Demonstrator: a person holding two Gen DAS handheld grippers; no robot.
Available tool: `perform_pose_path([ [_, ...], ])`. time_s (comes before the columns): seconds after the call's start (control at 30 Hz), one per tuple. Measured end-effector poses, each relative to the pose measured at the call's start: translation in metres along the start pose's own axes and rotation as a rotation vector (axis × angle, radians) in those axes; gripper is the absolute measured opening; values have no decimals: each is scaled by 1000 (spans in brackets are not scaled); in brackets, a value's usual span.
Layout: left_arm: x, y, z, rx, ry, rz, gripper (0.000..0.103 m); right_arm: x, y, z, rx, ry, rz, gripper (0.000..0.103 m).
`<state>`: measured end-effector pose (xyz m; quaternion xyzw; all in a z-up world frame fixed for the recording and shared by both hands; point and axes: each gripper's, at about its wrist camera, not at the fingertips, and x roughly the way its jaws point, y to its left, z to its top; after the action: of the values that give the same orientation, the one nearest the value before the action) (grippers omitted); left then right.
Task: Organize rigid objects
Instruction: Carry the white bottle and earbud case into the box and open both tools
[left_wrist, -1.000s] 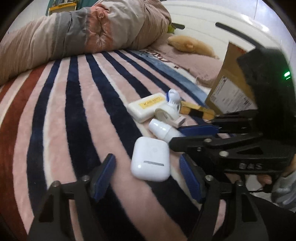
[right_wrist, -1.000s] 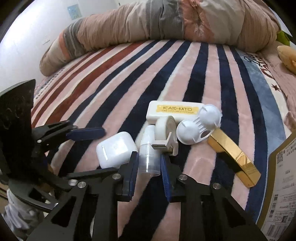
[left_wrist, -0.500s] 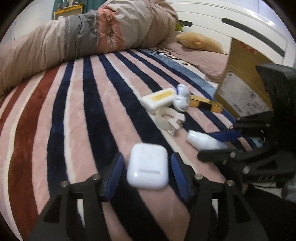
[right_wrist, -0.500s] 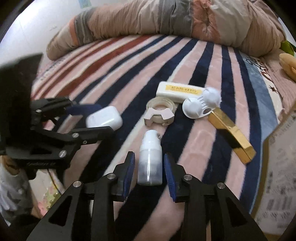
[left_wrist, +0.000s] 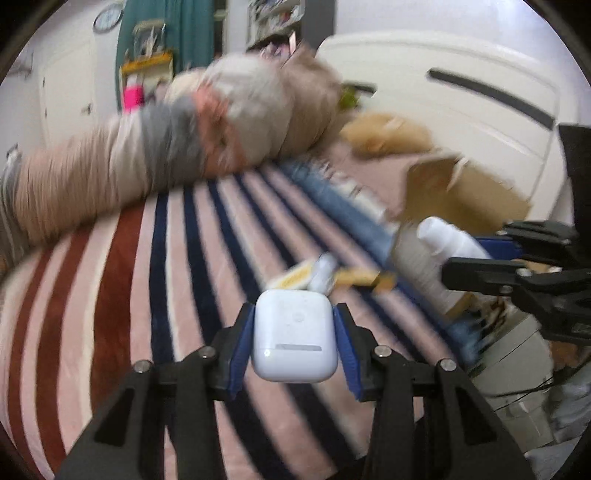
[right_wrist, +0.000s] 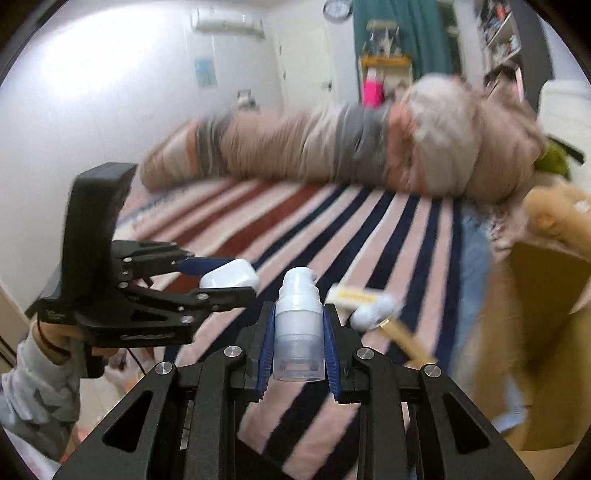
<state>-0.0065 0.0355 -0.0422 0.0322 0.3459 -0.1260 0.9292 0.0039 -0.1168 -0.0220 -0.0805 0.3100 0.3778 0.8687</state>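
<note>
Over the bed: I have both grippers lifted above the striped blanket (left_wrist: 155, 302), each carrying one item, and the frames are smeared with motion.
Cardboard box: the open box (left_wrist: 465, 195) stands at the right side of the bed, to the right of both grippers and a little ahead; this is where I judge the held things should go (the task line does not name it, so that is my reading).
Right gripper: my right gripper (right_wrist: 298, 332) is clamped on the pump bottle (right_wrist: 298, 328), pads on its clear lower body, nozzle pointing away from the camera, long axis running straight along the fingers.
Left gripper: my left gripper (left_wrist: 294, 332) is closed on the earbud case (left_wrist: 294, 334), pads pressing its two flat sides, with the lid seam towards the camera.
Which is nearer: the right gripper, seen in the left view with the bottle at the box's near wall; the left one sits further left, over the blanket.
Deciding relation: the box mouth lies right and forward of the bottle, so the bottle likely has to travel nozzle-first over the flap.
Left behind: a yellow-labelled white bar (right_wrist: 352, 295), a white clip-like piece (right_wrist: 369, 314) and a gold strip (right_wrist: 406, 341) lie on the blanket between the grippers and the box.
</note>
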Motion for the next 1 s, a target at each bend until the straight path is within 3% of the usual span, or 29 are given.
perform_pose_path([
  [0.13, -21, -45, 44, 40, -59, -80, 39, -55, -42, 0, 69, -95, -69, 20],
  [0.3, -3, -111, 92, 127, -61, -182, 40, -90, -101, -16, 151, -95, -204, 20],
  [0.47, 51, -160, 128, 212, 32, -200, 40, -83, -158, -37, 204, 21, -329, 20],
  [0.63, 104, -183, 148, 282, 162, -206, 40, -67, -188, -48, 200, 106, -390, 20],
  [0.83, 145, -200, 154, 316, 248, -199, 40, -62, -189, -44, 157, 122, -378, 27],
  [1.0, 154, -204, 157, 316, 256, -208, 40, -62, -188, -44, 151, 116, -356, 28],
])
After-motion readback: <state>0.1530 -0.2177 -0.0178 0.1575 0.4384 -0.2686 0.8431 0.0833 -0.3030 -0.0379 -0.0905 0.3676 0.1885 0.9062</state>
